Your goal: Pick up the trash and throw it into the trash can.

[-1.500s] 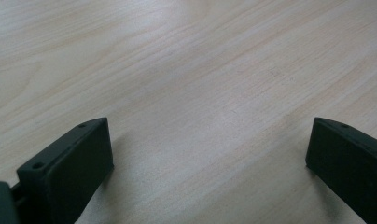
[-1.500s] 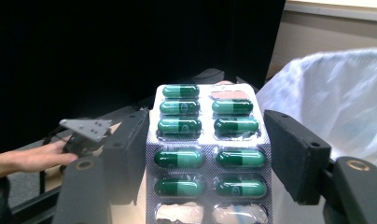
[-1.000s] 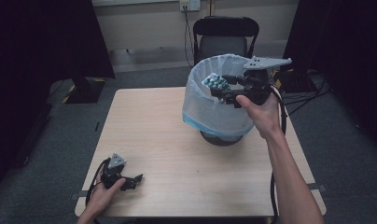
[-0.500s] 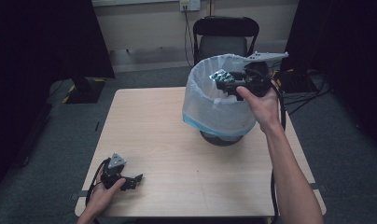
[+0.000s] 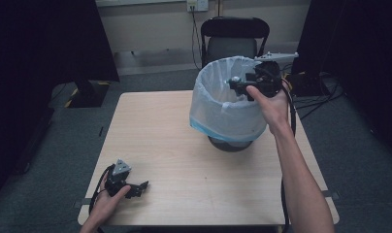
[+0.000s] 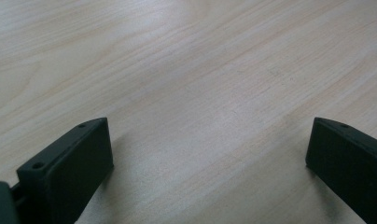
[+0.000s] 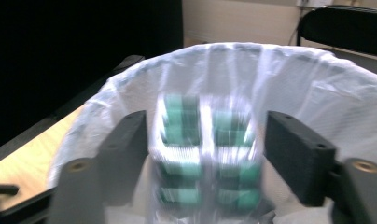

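Since the earlier frame the right gripper (image 5: 238, 86) has been carried rightward over the bin (image 5: 228, 109), its jaws now spread. In the right gripper view a blurred green-and-white packet (image 7: 203, 154), long axis upright, is seen between them inside the white liner (image 7: 317, 93). Near the counter (image 5: 194, 165) front edge, the left gripper (image 5: 135, 189) rests, jaws wide apart over bare wood. A chair (image 5: 235, 39) stands beyond.

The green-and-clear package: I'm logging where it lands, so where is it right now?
In the right gripper view, the blurred package sits between the right hand-held gripper's open jaws, inside the white-lined bin's mouth; whether it touches either jaw isn't clear.
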Available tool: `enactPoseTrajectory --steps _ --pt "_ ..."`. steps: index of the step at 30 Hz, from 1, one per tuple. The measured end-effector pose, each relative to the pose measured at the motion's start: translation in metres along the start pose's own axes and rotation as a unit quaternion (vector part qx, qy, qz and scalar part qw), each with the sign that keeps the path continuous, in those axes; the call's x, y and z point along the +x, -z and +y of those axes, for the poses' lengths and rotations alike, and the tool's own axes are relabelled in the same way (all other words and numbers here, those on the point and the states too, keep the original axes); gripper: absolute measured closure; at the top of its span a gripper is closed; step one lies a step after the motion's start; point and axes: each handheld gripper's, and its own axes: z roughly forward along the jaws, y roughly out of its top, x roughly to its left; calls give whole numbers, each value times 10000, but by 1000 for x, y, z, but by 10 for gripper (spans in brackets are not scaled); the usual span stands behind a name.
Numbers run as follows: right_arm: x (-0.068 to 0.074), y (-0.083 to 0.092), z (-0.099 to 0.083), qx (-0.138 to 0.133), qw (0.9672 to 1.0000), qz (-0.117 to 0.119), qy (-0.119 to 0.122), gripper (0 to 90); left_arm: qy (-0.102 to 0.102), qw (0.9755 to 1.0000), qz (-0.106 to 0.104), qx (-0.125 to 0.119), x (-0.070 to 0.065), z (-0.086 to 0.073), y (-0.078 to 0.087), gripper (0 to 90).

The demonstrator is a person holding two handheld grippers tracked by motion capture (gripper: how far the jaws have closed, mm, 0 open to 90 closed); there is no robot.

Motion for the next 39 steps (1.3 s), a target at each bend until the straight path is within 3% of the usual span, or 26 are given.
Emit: enactPoseTrajectory --steps 3,9,14,18,29,32,39 --pt "-2 0 0 14 9999 -110 -79 210 1 10000 -1 -2 0 0 0 0" --pt "2 2 -1 -80 10000 -41 18 211 0 10000 -3 -2 0 0 0 0" --pt "13 8 -2 -204 9991 312 187 261 1 10000 -2 0 0 0 0 0" --pt "19 10 -7 -250 9983 449 265 274 -3 10000 4 6 0 0 0 0" --pt "40 25 -17 -312 9956 720 510 274 -1 10000 -5 -1 0 0 0 0" --pt "46 31 -21 -293 9951 702 630 275 -3 10000 -4 0 0 0 0 0" --pt "57 45 -31 -486 9917 970 694 286 -3 10000 -4 5 0 0 0 0"
